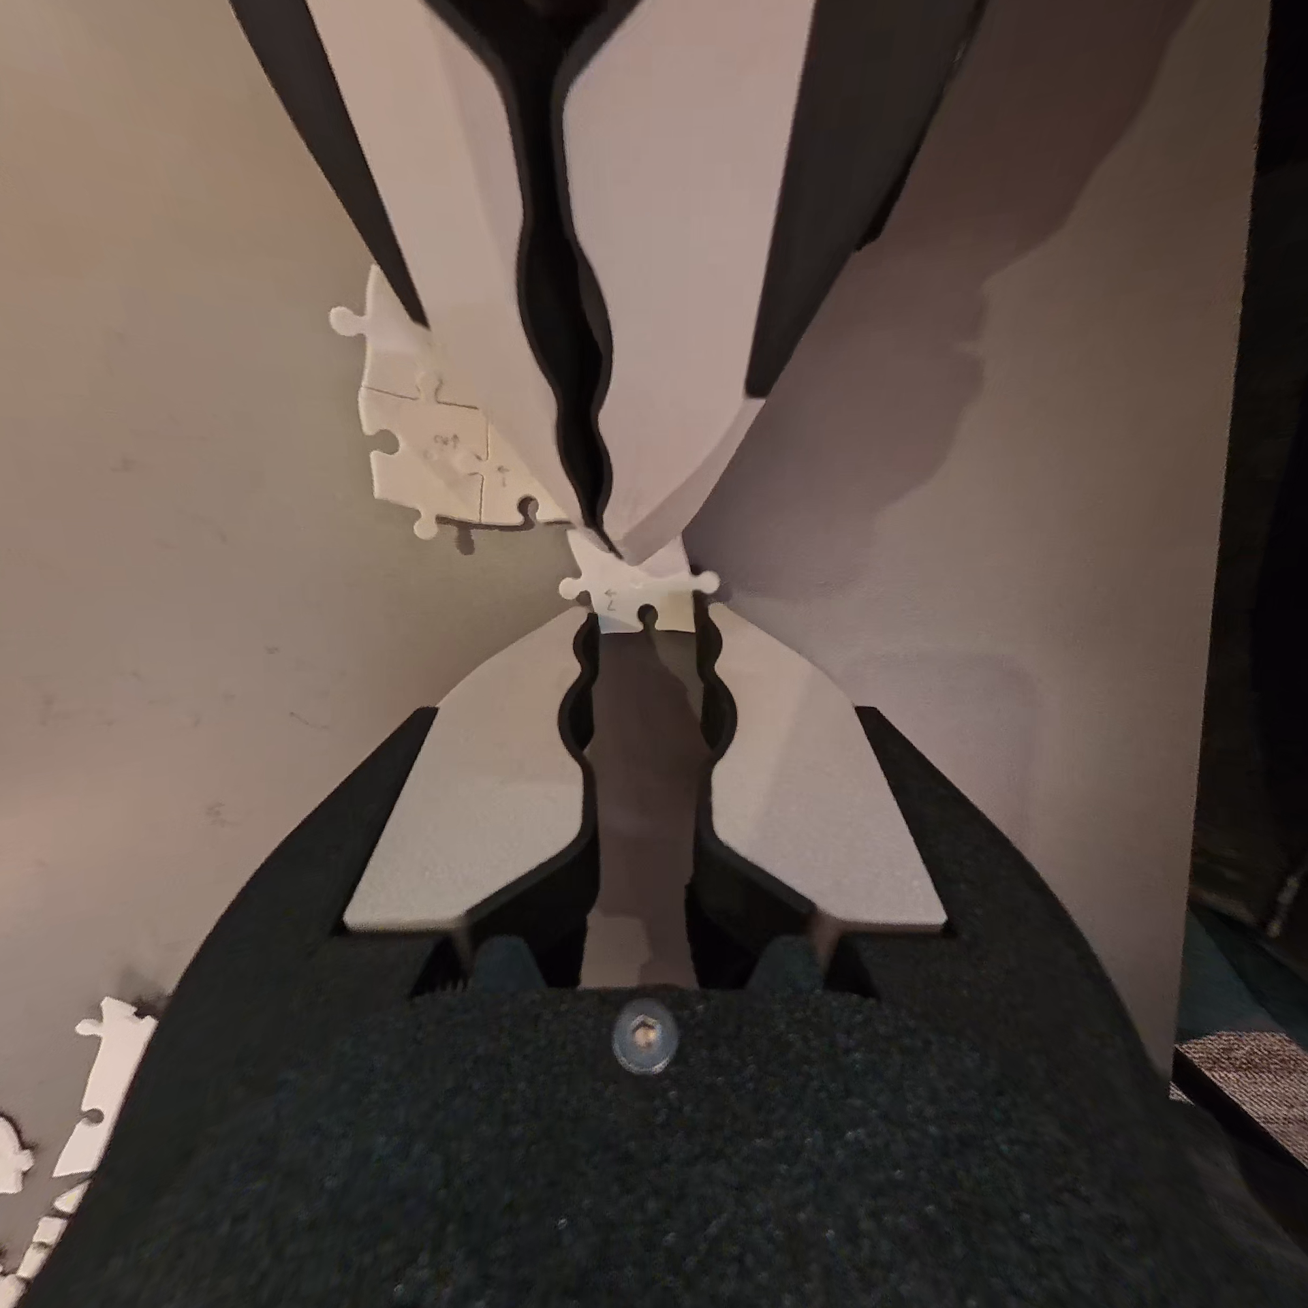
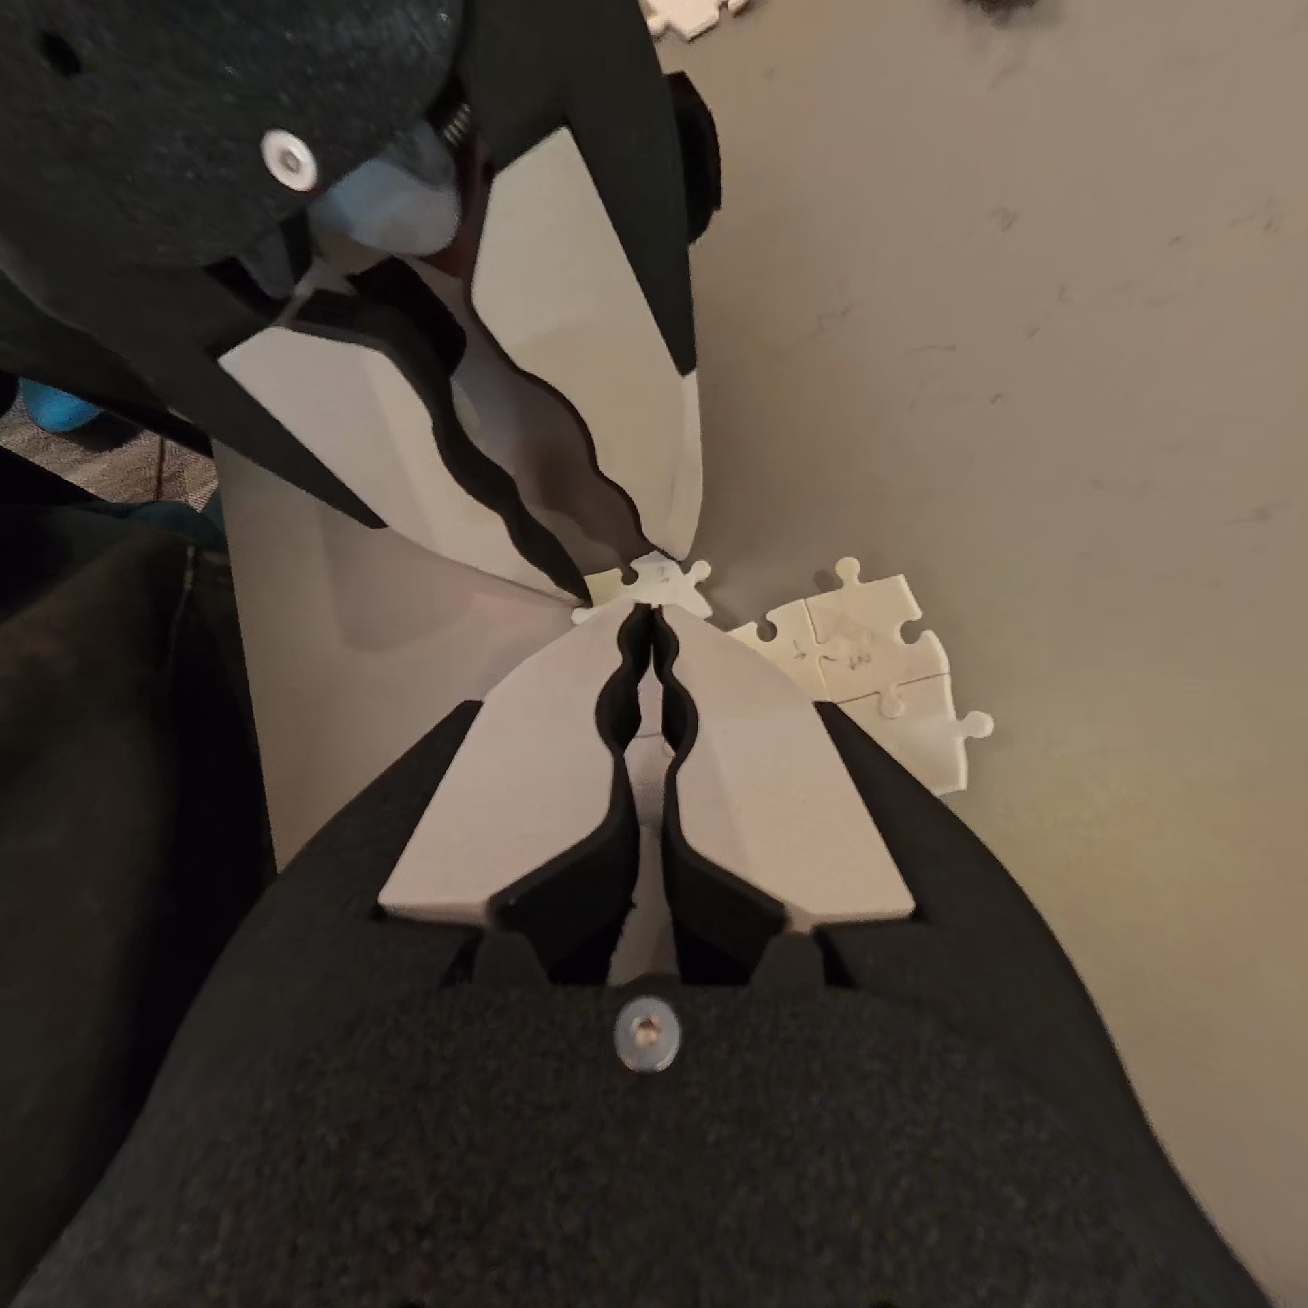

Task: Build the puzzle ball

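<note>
A small white puzzle piece [image 1: 637, 591] is held above the grey table [image 1: 177, 566], between both grippers. My left gripper [image 1: 643, 612] has its jaws a piece-width apart, with a tip against each side of the piece. My right gripper [image 1: 605, 545] comes in from the opposite side and is shut on the piece's far edge. In the right wrist view, my right gripper [image 2: 650, 612] pinches the piece [image 2: 665, 582] and my left gripper [image 2: 626, 577] closes on it from the upper left. A joined, curved patch of white pieces [image 1: 425, 439] lies on the table beside them; it also shows in the right wrist view [image 2: 863, 658].
Several loose white pieces [image 1: 99, 1062] lie at the lower left of the left wrist view, and more [image 2: 693, 14] at the top of the right wrist view. The table edge [image 1: 1203, 637] runs close on one side, with dark floor beyond it. Both grippers' tips are close together, under 4 cm apart.
</note>
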Tool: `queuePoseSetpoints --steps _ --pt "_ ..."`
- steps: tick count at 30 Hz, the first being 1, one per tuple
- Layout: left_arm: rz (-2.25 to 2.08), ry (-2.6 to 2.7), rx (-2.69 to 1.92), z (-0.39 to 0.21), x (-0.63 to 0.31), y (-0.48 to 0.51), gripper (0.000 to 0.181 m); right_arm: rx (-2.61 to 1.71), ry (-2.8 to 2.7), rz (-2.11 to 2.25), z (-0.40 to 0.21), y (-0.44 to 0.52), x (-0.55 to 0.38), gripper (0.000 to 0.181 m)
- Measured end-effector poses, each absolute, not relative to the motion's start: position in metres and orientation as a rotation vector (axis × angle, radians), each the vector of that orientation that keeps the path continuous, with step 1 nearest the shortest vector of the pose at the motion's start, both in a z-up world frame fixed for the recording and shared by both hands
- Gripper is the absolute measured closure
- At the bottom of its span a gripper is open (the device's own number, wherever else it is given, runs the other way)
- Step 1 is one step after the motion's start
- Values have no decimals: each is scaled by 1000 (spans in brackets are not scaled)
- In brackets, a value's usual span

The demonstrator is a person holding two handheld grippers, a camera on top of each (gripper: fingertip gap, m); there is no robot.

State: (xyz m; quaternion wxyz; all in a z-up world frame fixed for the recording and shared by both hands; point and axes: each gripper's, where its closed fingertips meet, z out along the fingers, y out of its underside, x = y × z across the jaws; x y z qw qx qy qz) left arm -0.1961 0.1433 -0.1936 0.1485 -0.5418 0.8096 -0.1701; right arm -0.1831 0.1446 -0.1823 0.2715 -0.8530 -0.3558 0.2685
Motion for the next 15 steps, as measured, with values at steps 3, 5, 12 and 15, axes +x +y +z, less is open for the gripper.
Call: queuePoseSetpoints --steps 3,5,12,15 --pt "-494 2326 -1561 -194 -195 143 156 -2314 -969 705 -186 144 -183 181" --pt "-498 2315 -1555 -193 -194 144 156 -2320 -964 701 -187 144 -182 181" --pt "-531 2233 -1563 -187 -192 147 156 -2340 -954 667 -190 144 -180 181" --pt "-546 2192 -1576 -186 -193 147 156 -2335 -963 633 -191 144 -179 181"
